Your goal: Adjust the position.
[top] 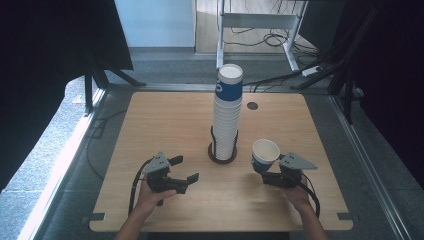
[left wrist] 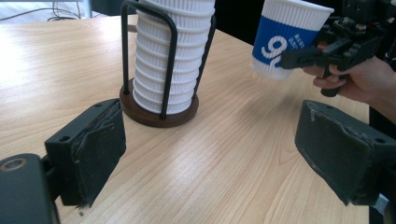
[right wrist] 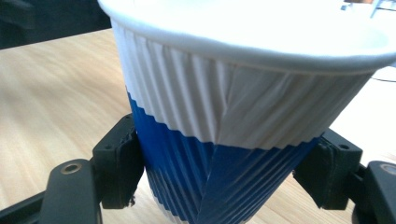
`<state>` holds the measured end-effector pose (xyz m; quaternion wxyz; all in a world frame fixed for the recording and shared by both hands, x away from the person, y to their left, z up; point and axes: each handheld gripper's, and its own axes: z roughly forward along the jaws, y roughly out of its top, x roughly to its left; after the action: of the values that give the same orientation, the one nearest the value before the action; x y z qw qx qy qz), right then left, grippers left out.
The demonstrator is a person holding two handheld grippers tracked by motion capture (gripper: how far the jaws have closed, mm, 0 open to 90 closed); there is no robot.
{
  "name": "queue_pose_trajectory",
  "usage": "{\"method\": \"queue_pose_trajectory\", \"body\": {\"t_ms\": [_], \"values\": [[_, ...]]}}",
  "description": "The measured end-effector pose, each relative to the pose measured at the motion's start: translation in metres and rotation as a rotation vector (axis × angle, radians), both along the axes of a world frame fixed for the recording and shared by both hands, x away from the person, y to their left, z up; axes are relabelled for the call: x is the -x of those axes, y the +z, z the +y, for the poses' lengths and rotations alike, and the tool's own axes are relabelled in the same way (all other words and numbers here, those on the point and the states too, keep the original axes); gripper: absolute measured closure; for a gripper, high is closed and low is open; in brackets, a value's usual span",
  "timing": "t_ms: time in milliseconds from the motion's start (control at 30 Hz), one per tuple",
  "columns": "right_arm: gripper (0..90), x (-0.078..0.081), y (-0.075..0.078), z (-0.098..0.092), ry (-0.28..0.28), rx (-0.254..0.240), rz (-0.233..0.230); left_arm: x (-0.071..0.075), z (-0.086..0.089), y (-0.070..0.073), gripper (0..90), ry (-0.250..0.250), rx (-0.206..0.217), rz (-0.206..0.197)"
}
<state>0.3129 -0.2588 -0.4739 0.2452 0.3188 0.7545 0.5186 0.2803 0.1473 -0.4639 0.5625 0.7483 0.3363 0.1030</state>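
Blue-and-white paper is what we are gripping: our right gripper [top: 269, 176] is clamping its jaws on the lower, blue part of one cup [top: 264, 155], holding it upright and clear of the table [top: 165, 115], to the right of the stack [top: 227, 114] in its wire holder [top: 222, 152]. We are judging the cup as already separated from that stack, with setting it down on the wood being what remains. Our left gripper [top: 183, 169] is hovering empty left of the holder, its jaws standing apart.
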Motion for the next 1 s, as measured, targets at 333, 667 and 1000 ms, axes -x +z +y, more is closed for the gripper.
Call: {"method": "queue_pose_trajectory", "body": {"t_ms": [333,667,1000], "values": [[25.4,-0.011,-0.014,-0.03,-0.125,0.044,0.04,0.001,0.002,-0.008,8.8,0.014,-0.026,0.011],[25.4,-0.018,-0.023,-0.047,-0.206,0.091,0.077,0.003,0.009,-0.011,11.2,0.032,-0.016,0.02],[25.3,-0.023,-0.031,-0.058,-0.257,0.133,0.098,0.003,0.013,-0.014,11.8,0.043,-0.016,0.031]]}}
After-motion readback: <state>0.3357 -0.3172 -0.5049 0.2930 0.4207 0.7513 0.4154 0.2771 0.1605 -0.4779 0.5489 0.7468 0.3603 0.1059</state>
